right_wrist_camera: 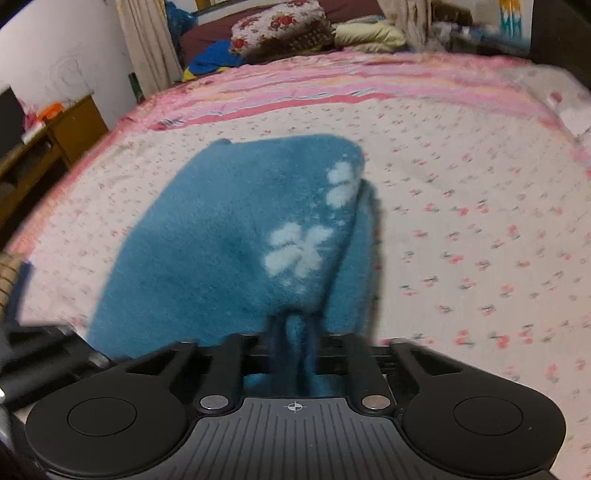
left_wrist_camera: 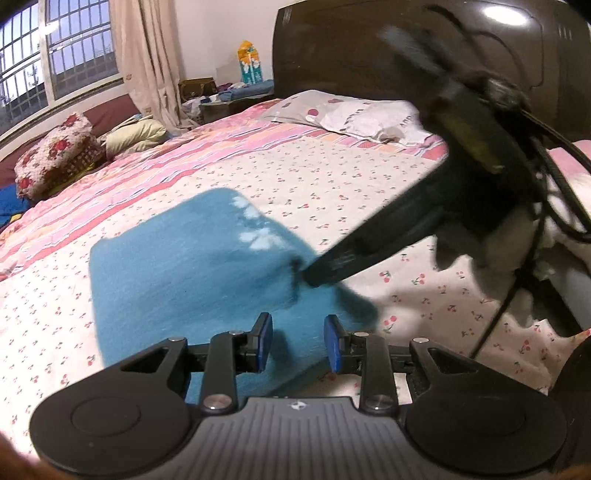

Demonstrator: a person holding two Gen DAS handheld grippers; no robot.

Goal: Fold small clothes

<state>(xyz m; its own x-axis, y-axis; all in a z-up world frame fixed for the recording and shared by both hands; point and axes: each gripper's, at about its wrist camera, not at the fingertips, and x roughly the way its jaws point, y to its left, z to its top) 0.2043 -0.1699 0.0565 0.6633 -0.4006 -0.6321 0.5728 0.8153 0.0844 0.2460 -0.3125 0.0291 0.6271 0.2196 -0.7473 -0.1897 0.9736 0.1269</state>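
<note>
A small teal fleece garment (left_wrist_camera: 184, 266) with pale flower prints lies on the cherry-print bed sheet (left_wrist_camera: 332, 177). In the left wrist view my left gripper (left_wrist_camera: 297, 339) hovers over its near edge, blue pads apart and nothing pressed between them. My right gripper (left_wrist_camera: 306, 275) comes in from the right and pinches the garment's right edge. In the right wrist view the garment (right_wrist_camera: 221, 240) is pulled up into a fold, and a bunch of it is clamped in the right gripper (right_wrist_camera: 293, 332), which is shut on it. Those fingertips are blurred.
A dark wooden headboard (left_wrist_camera: 369, 55) and a printed pillow (left_wrist_camera: 362, 114) stand at the bed's far end. A floral cushion (right_wrist_camera: 280, 26) and other bedding lie beyond the bed. A wooden desk (right_wrist_camera: 66, 125) is at the left. Black cables (left_wrist_camera: 517, 288) trail from the right gripper.
</note>
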